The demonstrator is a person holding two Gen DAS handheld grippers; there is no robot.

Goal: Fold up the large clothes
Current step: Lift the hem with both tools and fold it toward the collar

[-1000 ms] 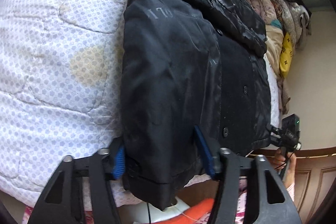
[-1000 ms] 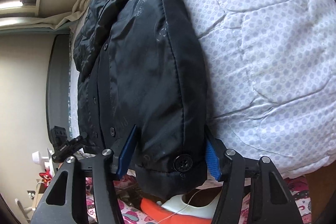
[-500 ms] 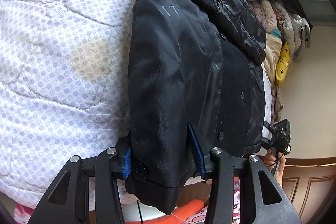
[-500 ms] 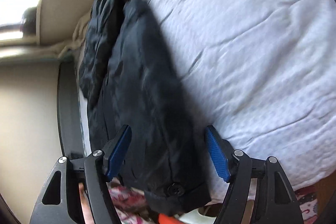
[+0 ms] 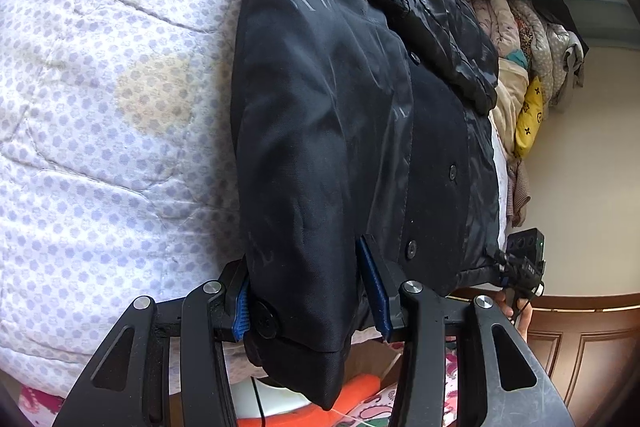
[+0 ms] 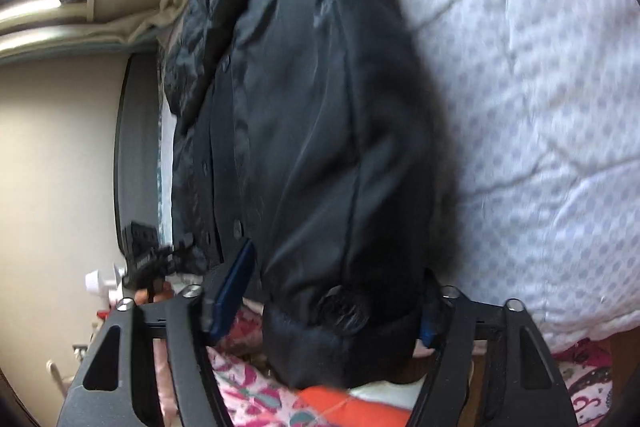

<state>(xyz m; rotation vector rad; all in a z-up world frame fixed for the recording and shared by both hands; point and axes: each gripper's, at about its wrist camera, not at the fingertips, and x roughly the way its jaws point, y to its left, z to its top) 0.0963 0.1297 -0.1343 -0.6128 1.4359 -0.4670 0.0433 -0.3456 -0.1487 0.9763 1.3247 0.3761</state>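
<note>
A large black padded jacket (image 5: 340,115) lies on a white quilt with lilac dots (image 5: 100,107); its hem hangs over the bed's near edge. My left gripper (image 5: 310,297) has closed in on the hem's left corner, its blue pads against the thick fabric beside a black button (image 5: 266,319). My right gripper (image 6: 332,291) straddles the hem's right corner of the jacket (image 6: 320,147) with the jaws wide apart, by another button (image 6: 340,307). The right wrist view is blurred. The other gripper shows far off in the left wrist view (image 5: 524,263).
A pile of clothes and bedding (image 5: 532,59) lies at the head of the bed. A wooden bed frame (image 5: 580,339) is at lower right. Pink patterned fabric and an orange object (image 6: 352,407) lie below the bed edge. A beige wall (image 6: 60,167) stands at left.
My left gripper has narrowed onto the hem's left corner. My right gripper pulled back from the hem, then moved in again around the right corner, still wide.
</note>
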